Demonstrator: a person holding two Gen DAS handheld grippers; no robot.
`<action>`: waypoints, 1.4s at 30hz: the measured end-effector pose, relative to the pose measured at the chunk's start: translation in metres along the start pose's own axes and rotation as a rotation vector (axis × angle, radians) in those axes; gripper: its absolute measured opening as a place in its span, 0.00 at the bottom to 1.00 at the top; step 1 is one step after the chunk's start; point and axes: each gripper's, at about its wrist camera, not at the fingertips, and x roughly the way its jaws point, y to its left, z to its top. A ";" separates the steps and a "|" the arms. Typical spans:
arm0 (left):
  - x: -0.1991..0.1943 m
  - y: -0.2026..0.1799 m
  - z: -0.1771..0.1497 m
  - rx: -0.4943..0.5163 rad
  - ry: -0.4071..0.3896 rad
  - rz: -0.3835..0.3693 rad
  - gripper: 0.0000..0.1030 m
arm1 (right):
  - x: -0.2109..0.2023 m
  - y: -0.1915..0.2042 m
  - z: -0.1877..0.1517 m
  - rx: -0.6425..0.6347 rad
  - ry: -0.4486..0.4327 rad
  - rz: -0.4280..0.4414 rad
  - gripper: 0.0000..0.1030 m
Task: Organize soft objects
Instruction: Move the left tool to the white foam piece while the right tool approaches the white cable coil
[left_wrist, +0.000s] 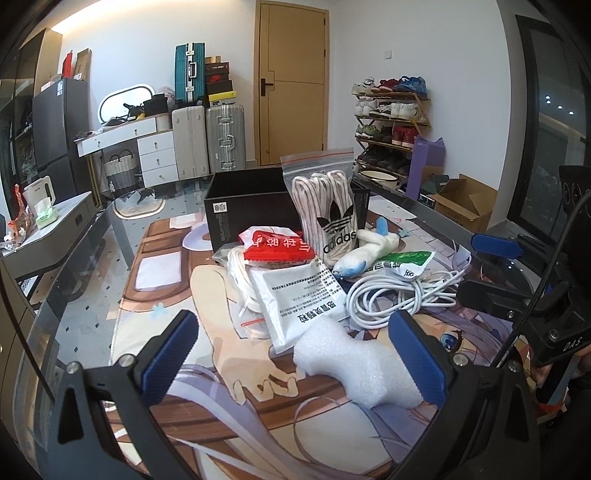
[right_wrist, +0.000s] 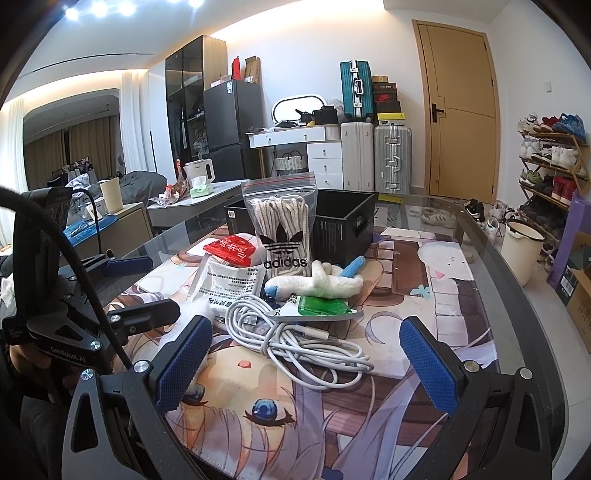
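Note:
A heap of soft things lies on the printed mat (left_wrist: 155, 295) before a black box (left_wrist: 243, 206) (right_wrist: 343, 225). A zip bag of laces marked adidas (left_wrist: 328, 206) (right_wrist: 282, 229) leans on the box. Around it lie a red packet (left_wrist: 277, 247) (right_wrist: 231, 249), a white pouch (left_wrist: 299, 299) (right_wrist: 229, 284), a white and blue plush (left_wrist: 365, 251) (right_wrist: 317, 284), a green packet (left_wrist: 406, 262) (right_wrist: 323, 306) and a coiled white cable (left_wrist: 399, 295) (right_wrist: 303, 339). White foam (left_wrist: 354, 362) lies between the fingers of my open left gripper (left_wrist: 291, 354), near its right pad. My right gripper (right_wrist: 306, 365) is open over the cable.
The glass table's curved edge (right_wrist: 517, 295) runs along the right. Behind stand suitcases (left_wrist: 207, 144), a white dresser (left_wrist: 147, 147), a door (left_wrist: 291, 81) and a shoe rack (left_wrist: 391, 122). Each gripper shows at the side of the other's view.

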 end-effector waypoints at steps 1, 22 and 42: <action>0.000 0.000 0.000 -0.001 0.001 0.001 1.00 | 0.000 0.000 0.000 -0.001 0.001 0.000 1.00; 0.019 -0.013 -0.008 0.044 0.093 -0.051 1.00 | 0.027 -0.011 -0.001 0.039 0.150 -0.020 1.00; 0.019 -0.003 -0.012 0.017 0.160 -0.153 1.00 | 0.057 0.005 0.003 -0.023 0.248 0.021 0.82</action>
